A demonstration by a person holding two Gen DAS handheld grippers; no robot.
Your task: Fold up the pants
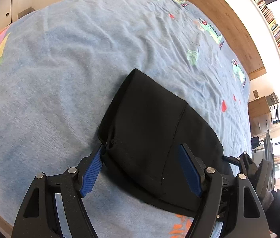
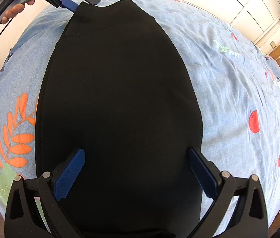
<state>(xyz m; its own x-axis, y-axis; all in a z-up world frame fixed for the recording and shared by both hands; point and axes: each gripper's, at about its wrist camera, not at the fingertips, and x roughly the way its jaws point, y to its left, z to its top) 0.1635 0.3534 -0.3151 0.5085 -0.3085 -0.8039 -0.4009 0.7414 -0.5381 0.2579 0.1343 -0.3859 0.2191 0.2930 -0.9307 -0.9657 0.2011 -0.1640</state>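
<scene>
In the right wrist view, the right gripper [image 2: 136,152] stands with its 2 blue pads [image 2: 70,174] wide apart, the black pants [image 2: 120,99] lying flat between them and running away over the blue printed bedspread [image 2: 229,79]. Neither pad presses the cloth. At the far end, the left gripper [image 1: 141,148] is also spread: its left pad [image 1: 93,168] touches the corner of the pants, the other hovers over the fabric. A hand [image 2: 14,6] holds its handle.
</scene>
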